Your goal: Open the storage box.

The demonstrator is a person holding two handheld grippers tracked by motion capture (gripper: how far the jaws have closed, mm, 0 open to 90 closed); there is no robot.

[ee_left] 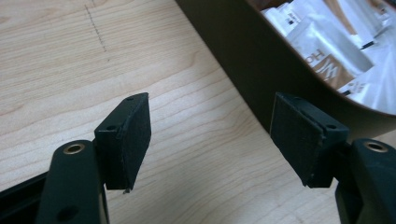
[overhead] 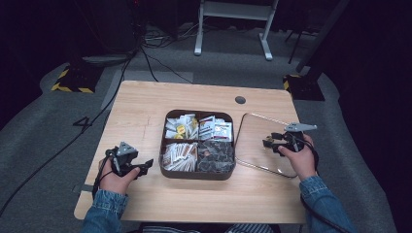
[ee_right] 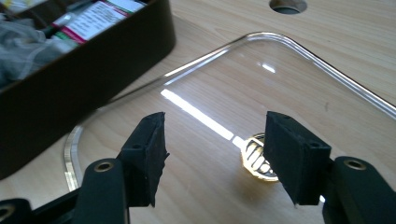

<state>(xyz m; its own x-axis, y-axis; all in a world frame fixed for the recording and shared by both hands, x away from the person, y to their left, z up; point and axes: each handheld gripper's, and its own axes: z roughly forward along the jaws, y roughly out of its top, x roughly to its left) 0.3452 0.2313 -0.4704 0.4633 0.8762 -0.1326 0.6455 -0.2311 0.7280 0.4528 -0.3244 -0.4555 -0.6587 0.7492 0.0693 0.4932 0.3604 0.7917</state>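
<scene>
Right under my right jaws (ee_right: 210, 158) lies the clear lid (ee_right: 224, 88) — flat on the desk (ee_right: 355, 42), just beside the brown box (ee_right: 88, 70), with its small gold knob (ee_right: 256, 161) sitting between the two pads but not pinched. No contact that I can see; those jaws stand partway apart and hold nothing.

Handling, as I judge it: lid looks like glass or hard acrylic — stiff, smooth, prob. slippery, and likely to chip or crack if dropped. Edges lie flush w/ the desk, so the rim gives poor purchase. Best hold is the knob at the centre, squeezed squarely so the pane hangs level and doesn't swing.

Left jaws (ee_left: 210, 140) are wide apart and empty, hovering over bare desk close to the box's dark outer wall (ee_left: 243, 51).

High view shows the box (overhead: 198, 144) mid-desk, four compartments packed w/ sachets, lid (overhead: 262, 141) to its right.

Writing: a white-and-tan sachet (ee_left: 327, 56) shows large letters, "W" and maybe "H" — rest cut off. Knob has an embossed pattern, not readable. Red-trimmed packets (ee_right: 93, 18) carry print too small to make out.
</scene>
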